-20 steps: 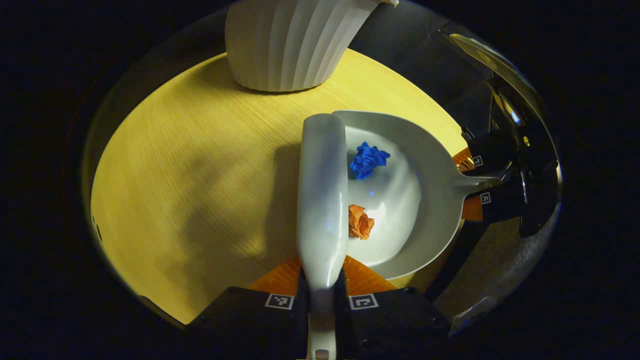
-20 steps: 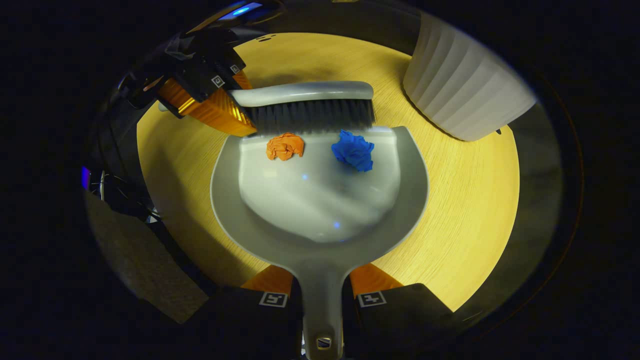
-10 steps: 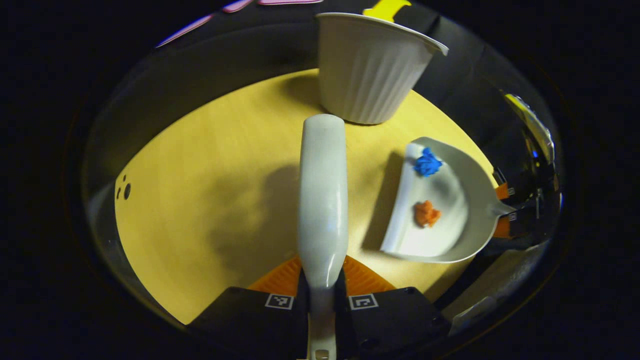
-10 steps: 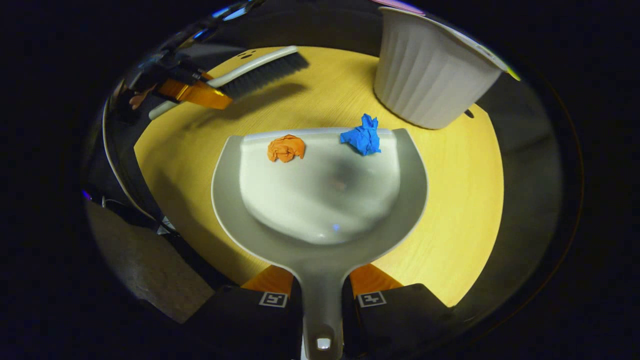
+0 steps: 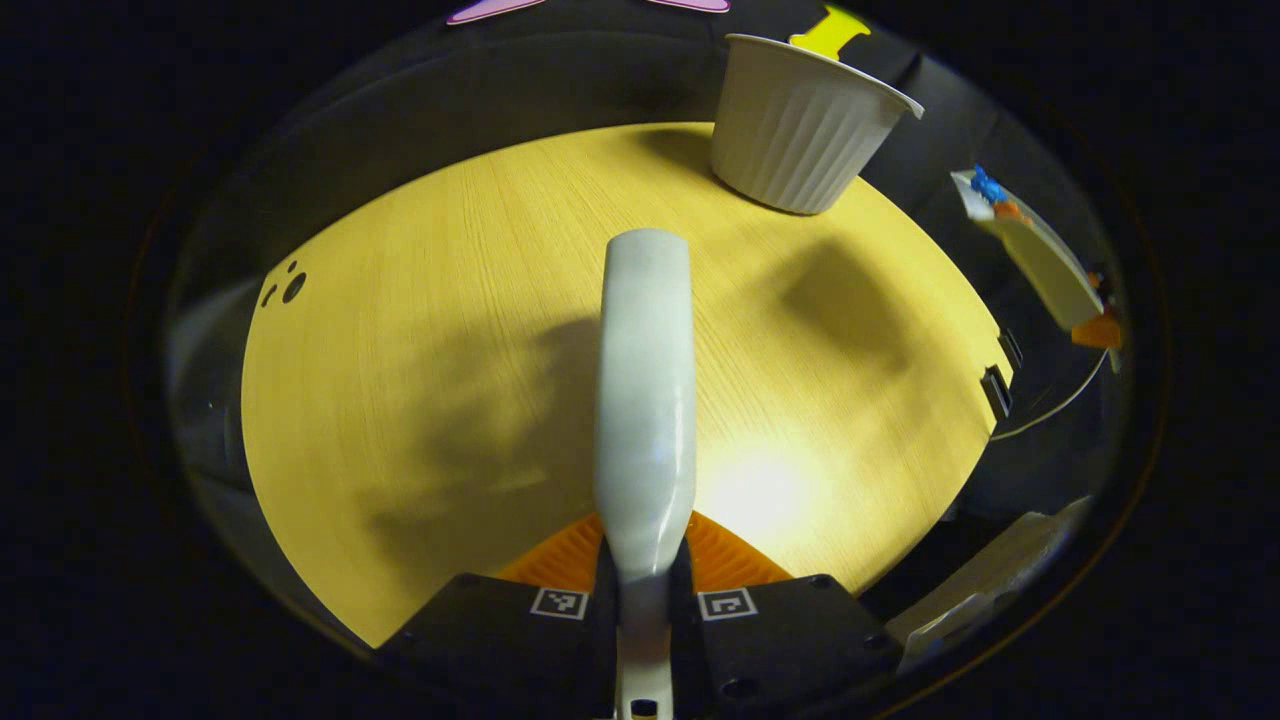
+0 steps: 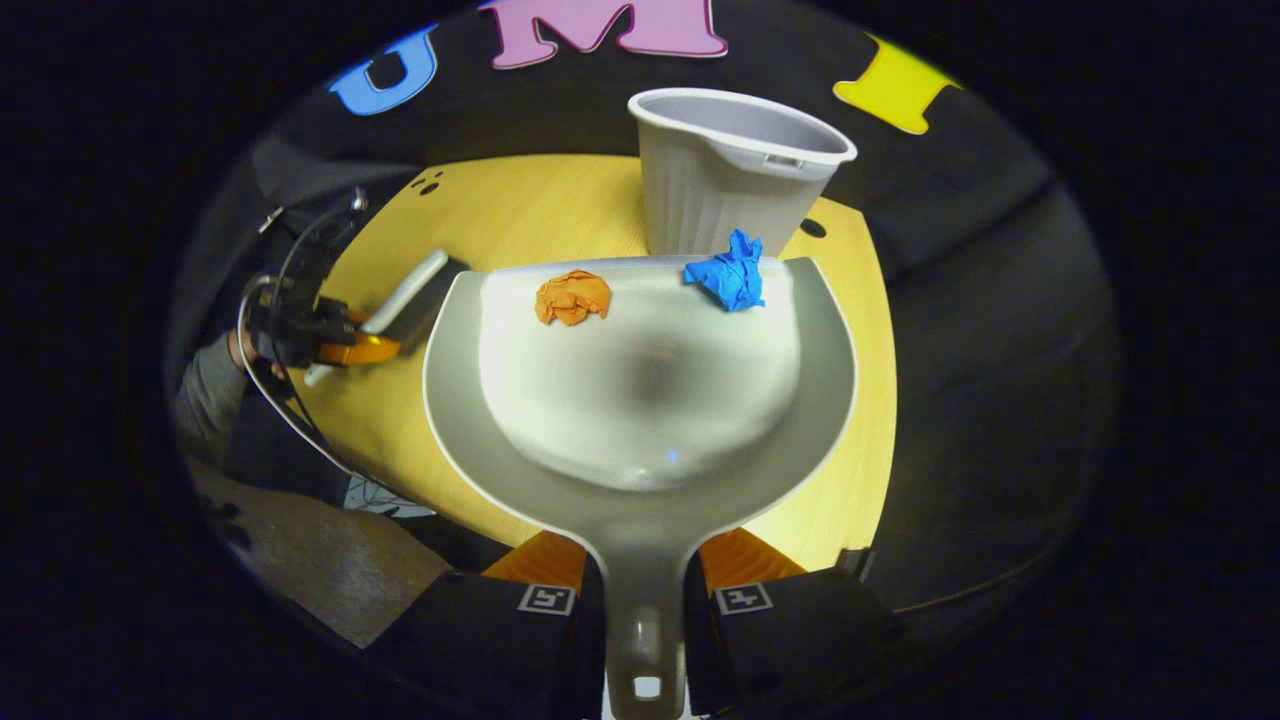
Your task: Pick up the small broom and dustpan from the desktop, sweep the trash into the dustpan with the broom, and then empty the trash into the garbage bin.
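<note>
My right gripper (image 6: 643,585) is shut on the handle of the grey dustpan (image 6: 640,400), which is held up above the yellow round table (image 6: 520,215). An orange paper ball (image 6: 571,297) and a blue paper ball (image 6: 728,275) lie at the pan's front lip. Just beyond the lip stands the white ribbed garbage bin (image 6: 725,175), its mouth facing up. My left gripper (image 5: 645,585) is shut on the small broom (image 5: 645,400), whose grey back points forward over the table (image 5: 420,330). The left gripper view has the bin (image 5: 800,130) at the far right and the raised dustpan (image 5: 1035,260) beyond the table's edge.
In the right gripper view, the left gripper (image 6: 345,345) with the broom (image 6: 408,295) sits low at the table's left side, a sleeved hand (image 6: 215,380) behind it and cables beside it. Small holes (image 5: 285,290) mark the tabletop at the far left. Floor lies beneath the table's edges.
The dustpan has risen off the table with both paper balls in it and now hangs near the bin. The broom has drawn back and away from the pan.
</note>
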